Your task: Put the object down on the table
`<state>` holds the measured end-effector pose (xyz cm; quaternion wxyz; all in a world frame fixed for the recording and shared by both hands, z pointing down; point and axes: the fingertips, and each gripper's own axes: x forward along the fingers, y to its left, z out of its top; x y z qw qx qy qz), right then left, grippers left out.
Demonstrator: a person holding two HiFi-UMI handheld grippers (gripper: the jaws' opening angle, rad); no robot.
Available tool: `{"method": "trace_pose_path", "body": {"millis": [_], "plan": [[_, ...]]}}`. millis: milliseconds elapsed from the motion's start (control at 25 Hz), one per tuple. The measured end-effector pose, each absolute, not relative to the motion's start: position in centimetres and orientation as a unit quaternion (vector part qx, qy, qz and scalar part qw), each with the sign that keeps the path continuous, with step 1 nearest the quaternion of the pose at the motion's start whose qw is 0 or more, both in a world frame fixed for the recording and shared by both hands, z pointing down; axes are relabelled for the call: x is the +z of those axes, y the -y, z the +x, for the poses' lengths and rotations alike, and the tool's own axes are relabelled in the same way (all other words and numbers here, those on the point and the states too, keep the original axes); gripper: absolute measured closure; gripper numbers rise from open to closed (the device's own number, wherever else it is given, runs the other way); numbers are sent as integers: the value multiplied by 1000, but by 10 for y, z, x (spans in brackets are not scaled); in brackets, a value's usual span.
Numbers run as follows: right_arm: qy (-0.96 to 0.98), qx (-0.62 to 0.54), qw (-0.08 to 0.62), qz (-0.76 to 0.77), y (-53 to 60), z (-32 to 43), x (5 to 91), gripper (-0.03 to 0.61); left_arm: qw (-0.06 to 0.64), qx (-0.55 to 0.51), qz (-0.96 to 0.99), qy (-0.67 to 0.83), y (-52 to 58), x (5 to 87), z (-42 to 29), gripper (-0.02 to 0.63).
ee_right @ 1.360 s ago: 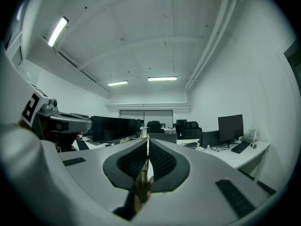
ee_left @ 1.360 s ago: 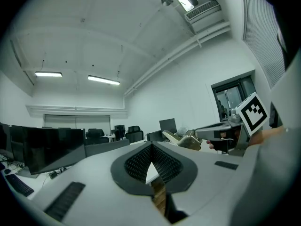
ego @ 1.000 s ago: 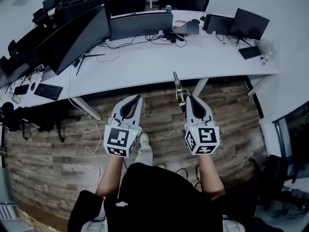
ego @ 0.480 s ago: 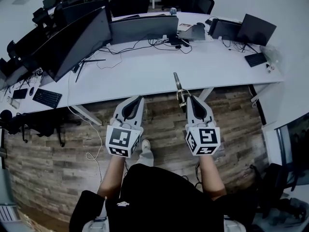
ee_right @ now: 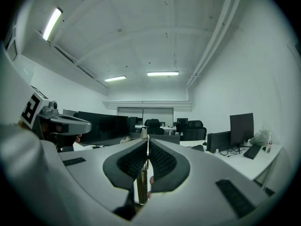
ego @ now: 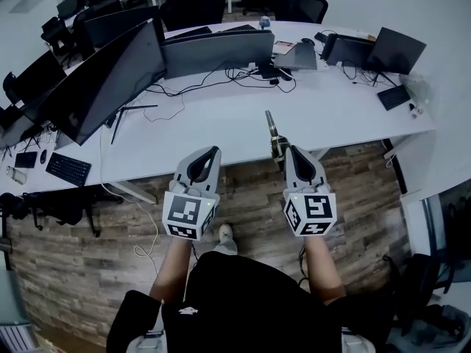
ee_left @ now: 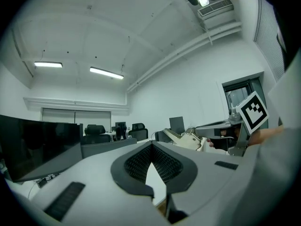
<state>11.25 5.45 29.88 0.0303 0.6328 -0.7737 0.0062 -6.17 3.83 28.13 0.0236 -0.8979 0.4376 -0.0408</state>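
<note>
The right tongs point(ego: 285, 149) are clamped on the lower end of a slim metal tool point(ego: 271, 127). Most of the tool sticks out toward 12 o'clock, with its tip over the near edge of the white table point(ego: 221, 116). The right gripper view shows the jaws pressed flat on the tool point(ee_right: 142, 182). The left tongs point(ego: 212, 150) are closed at the tips with nothing between them, level with the right ones at their 9 o'clock.

Both tongs hang over the wooden floor point(ego: 243, 190), not over the table. Letting go here would likely drop the tool onto the floor. The grip is near one end, so the long free part could swing down in the pads or knock the table edge on the way in. Laid too close to the edge, it could tip off.

The bare table at 12 o'clock looks free to land on. Beyond it lie loose cables point(ego: 213, 79), with a monitor point(ego: 217, 48) behind them. A large dark screen point(ego: 103, 72) stands at 10 o'clock, and a keyboard point(ego: 394, 98) lies at 2 o'clock, well apart.
</note>
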Motion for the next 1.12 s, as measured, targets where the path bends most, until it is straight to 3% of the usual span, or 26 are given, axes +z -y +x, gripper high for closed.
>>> {"method": "trace_pose_path", "body": {"millis": [1120], "plan": [[758,32,61,649,92,73,326,551,-3,-55,-912,-407,120,306,-95,600]]}}
